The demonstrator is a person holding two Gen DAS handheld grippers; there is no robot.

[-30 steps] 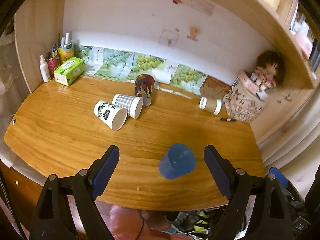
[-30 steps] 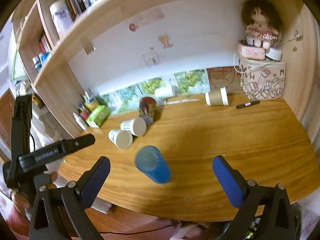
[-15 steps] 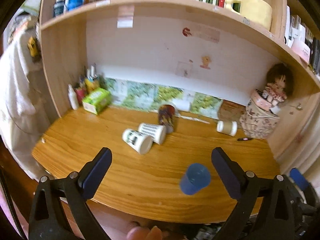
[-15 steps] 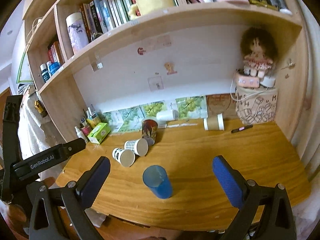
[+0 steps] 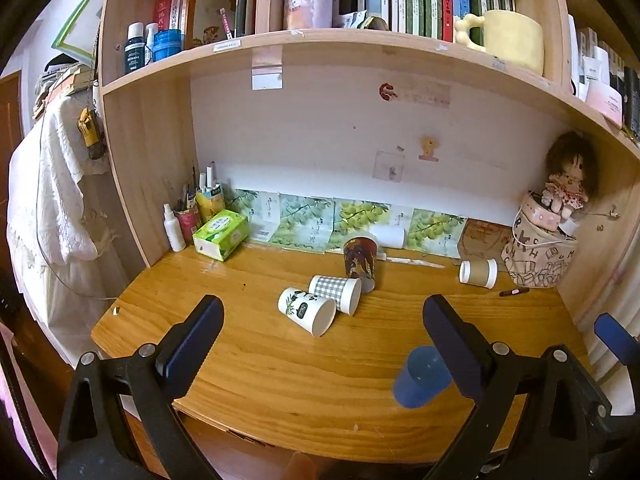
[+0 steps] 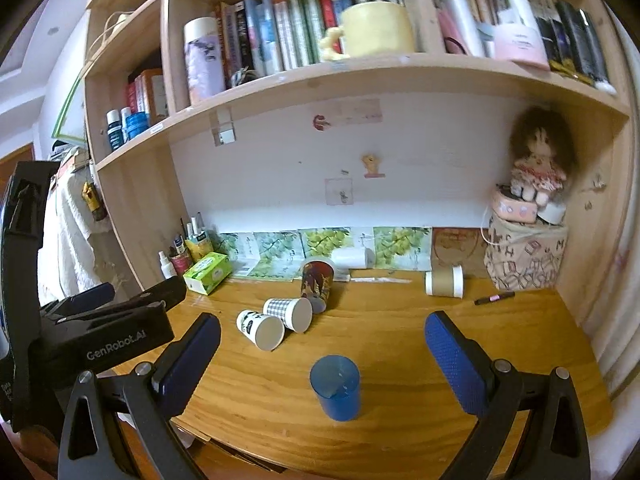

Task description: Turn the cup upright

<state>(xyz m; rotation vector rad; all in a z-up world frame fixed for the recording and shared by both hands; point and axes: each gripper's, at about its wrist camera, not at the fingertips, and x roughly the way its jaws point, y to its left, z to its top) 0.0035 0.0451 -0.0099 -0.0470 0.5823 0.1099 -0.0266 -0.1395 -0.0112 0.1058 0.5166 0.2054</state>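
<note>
Progress: blue cup (image 6: pixel 335 387) is standing mouth up at the lower centre of the right wrist view, near the front edge of the desk (image 6: pixel 392 344), so one flip is looking done.
Left claw (image 5: pixel 322 344): jaws are gaping wide and gripping nothing; it is hanging back from the desk, with the blue cup showing at the lower right of its view, partly hidden behind the right-hand finger.
Right claw (image 6: pixel 322 356): spread just as wide, also empty; the blue cup is sitting between its fingers but touching neither.
Still lying down: panda cup (image 5: pixel 307 311) and checked cup (image 5: pixel 336 292) are resting on their sides, touching each other at mid-frame; brown cup (image 5: pixel 478 273) is lying on its side at the right, near the patterned bag (image 5: pixel 538 256).
Back row: picture cup (image 5: pixel 360 262) is standing just behind the checked one, and its rim is looking downward, though I cannot tell for sure.
What's left: judging by this, three cups at least are waiting to be righted.
</note>
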